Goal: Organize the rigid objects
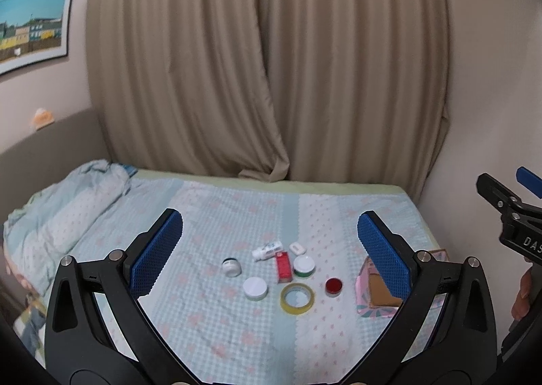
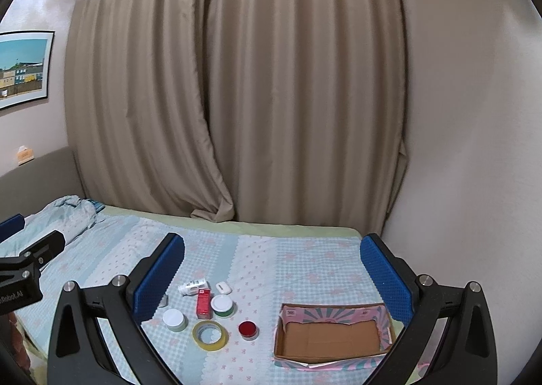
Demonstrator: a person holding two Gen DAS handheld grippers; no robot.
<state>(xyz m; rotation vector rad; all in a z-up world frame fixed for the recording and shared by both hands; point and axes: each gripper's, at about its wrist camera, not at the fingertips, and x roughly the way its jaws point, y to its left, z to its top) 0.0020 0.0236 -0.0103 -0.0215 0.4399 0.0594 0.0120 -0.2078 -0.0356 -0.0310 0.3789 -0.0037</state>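
With both my left gripper (image 1: 271, 239) and right gripper (image 2: 272, 261) wide open and empty, the jars (image 2: 222, 305) cluster lower centre beside the box (image 2: 330, 356), and the soft bed (image 2: 305, 259) could let one roll as I pinch it.

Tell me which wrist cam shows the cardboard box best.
Right wrist. The cardboard box sits whole between the open fingers, with its bare brown floor and pink patterned walls in view. In the left wrist view the box is near the right side, mostly hidden behind the left gripper's blue pad.
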